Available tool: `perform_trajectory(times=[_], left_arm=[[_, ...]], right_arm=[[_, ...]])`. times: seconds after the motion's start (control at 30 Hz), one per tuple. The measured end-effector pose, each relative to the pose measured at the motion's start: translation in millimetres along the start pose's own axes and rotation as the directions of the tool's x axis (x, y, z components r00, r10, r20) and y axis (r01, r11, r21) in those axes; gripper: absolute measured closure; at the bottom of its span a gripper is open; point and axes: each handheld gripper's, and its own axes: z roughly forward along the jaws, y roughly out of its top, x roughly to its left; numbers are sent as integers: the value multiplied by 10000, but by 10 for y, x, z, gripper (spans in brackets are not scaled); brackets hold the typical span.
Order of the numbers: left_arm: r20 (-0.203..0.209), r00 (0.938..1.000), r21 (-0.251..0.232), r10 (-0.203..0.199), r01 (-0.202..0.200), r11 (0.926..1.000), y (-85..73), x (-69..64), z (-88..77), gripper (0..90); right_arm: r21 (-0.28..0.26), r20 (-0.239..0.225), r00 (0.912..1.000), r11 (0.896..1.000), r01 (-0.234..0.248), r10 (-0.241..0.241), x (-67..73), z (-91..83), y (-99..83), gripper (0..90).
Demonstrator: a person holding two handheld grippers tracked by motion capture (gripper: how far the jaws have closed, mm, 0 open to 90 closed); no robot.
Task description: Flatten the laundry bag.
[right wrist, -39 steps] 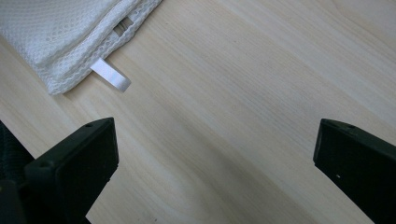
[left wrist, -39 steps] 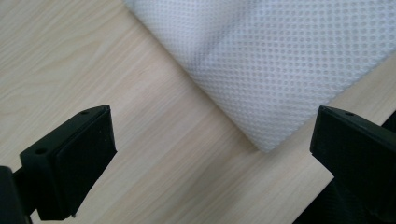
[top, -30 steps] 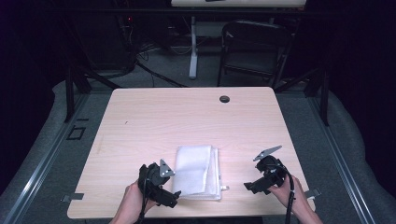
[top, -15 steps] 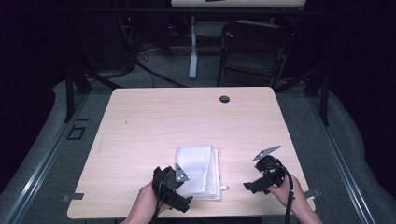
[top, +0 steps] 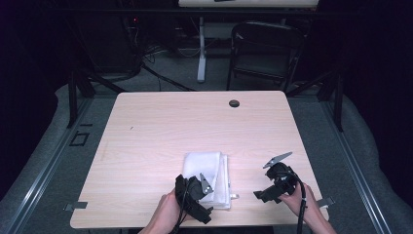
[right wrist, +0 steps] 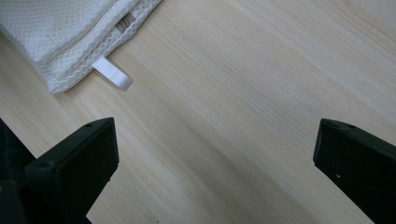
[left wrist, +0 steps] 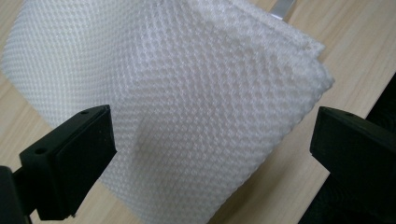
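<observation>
1. The tabletop (top: 160, 131) was the largest thing before us, bare over its far half and both sides, so we had open room to work away from its near edge.
2. The cloth (top: 210, 168), a folded white mesh, lay near the front edge, a little left of centre; one corner sat close to that edge, leaving little margin there.
3. Our left gripper (left wrist: 210, 144) hung over the cloth's near left corner, fingers spread wide with the mesh between them. We judged this the approach to a grasp; the next move called for lowering and closing on the folded edge.
4. Our right gripper (right wrist: 215, 154) waited apart over bare wood, fingers wide and empty.
5. A small white tag (right wrist: 112, 73) stuck out from the cloth's hem.
</observation>
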Motion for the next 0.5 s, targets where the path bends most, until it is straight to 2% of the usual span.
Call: perform_trajectory(times=[0.13,0.2,0.27,0.43,0.5], left_arm=[[-48,10000,-201,72,-73,9998,50,-18,21,79],[-98,9999,-329,114,-117,9994,61,-21,26,154],[-110,9999,-383,101,-106,9992,57,-23,24,187],[-97,9999,-1003,56,-65,9949,35,-4,-33,368],[48,9999,-1214,104,-97,9926,27,1,-54,465]], right_arm=[[94,49,10000,9999,74,-74,-5,-1,1,0],[169,29,10000,9998,62,-63,-4,-6,3,0],[183,-2,10000,9998,53,-53,-2,-7,3,0],[148,3,9999,9998,123,-123,-4,-4,3,0],[209,-21,9999,9997,136,-136,2,-3,3,0]])
